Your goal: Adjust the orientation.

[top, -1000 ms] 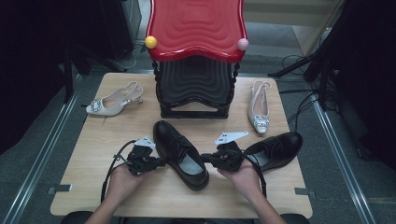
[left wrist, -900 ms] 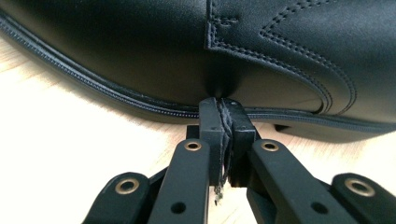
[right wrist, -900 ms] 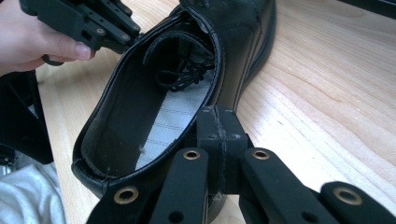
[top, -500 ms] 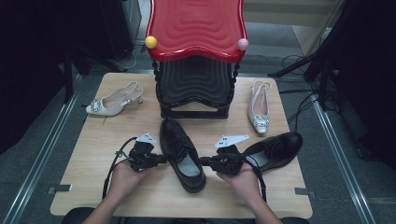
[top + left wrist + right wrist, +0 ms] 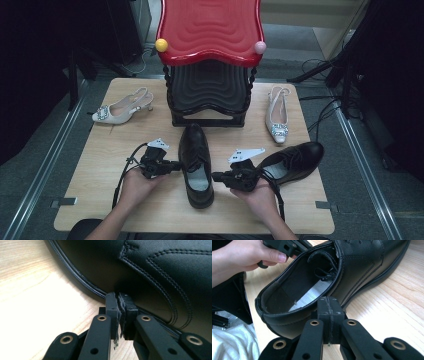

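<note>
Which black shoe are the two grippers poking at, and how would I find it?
Find the red stool at the table's far edge. Right in front of its dark base lies a black lace-up shoe, toe toward the stool. Unlike the other black shoe, lying slanted to its right, it sits between both grippers.

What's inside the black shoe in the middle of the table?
Inside the middle black shoe lies a grey insole, with dark lining round the heel and lace ends hanging in. The toe end is covered by the shoe's top, so that part stays hidden.
</note>
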Demonstrator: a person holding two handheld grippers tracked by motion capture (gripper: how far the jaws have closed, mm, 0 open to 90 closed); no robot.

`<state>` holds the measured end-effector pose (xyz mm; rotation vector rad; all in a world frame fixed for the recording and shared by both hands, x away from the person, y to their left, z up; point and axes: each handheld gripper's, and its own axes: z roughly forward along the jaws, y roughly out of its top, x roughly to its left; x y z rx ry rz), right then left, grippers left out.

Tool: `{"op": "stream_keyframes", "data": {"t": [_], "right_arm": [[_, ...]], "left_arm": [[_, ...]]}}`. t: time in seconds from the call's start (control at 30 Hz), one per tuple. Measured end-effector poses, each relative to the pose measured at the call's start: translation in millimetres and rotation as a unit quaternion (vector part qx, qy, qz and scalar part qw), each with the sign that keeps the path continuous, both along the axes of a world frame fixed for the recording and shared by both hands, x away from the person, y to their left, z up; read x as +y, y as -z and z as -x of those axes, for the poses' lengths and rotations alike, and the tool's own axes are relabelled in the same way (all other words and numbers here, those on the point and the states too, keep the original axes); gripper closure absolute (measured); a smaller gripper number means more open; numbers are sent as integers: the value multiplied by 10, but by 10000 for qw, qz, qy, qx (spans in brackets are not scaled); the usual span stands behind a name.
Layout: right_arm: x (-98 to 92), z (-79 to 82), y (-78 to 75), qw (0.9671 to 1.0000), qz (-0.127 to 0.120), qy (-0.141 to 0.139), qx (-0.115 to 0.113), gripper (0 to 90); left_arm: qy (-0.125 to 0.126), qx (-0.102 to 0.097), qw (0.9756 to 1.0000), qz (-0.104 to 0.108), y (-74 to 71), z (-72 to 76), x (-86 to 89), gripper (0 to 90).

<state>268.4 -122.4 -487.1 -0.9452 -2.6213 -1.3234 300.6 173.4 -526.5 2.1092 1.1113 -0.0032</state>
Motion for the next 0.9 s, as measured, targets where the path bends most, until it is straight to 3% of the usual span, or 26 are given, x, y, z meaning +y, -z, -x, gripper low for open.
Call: {"op": "stream_keyframes", "data": {"t": [0.2,0.3,0.43,0.53,0.9], "right_arm": [[-128,-29,-55,9998,-4,204,-82,900],[-247,-37,-119,9992,-10,369,-174,899],[-458,-50,-182,9976,0,646,-230,898],[-624,-58,-221,9959,20,866,-260,898],[-1109,-28,-333,9887,80,1475,-261,893]], "left_arm": [[34,-19,10000,-50,-33,-9,47,777],[2,-75,9999,68,-81,16,97,701],[63,-122,9999,-1,-98,52,140,534],[165,-237,9996,4,-110,78,151,475],[229,-99,9997,-13,-94,82,136,430]]}}
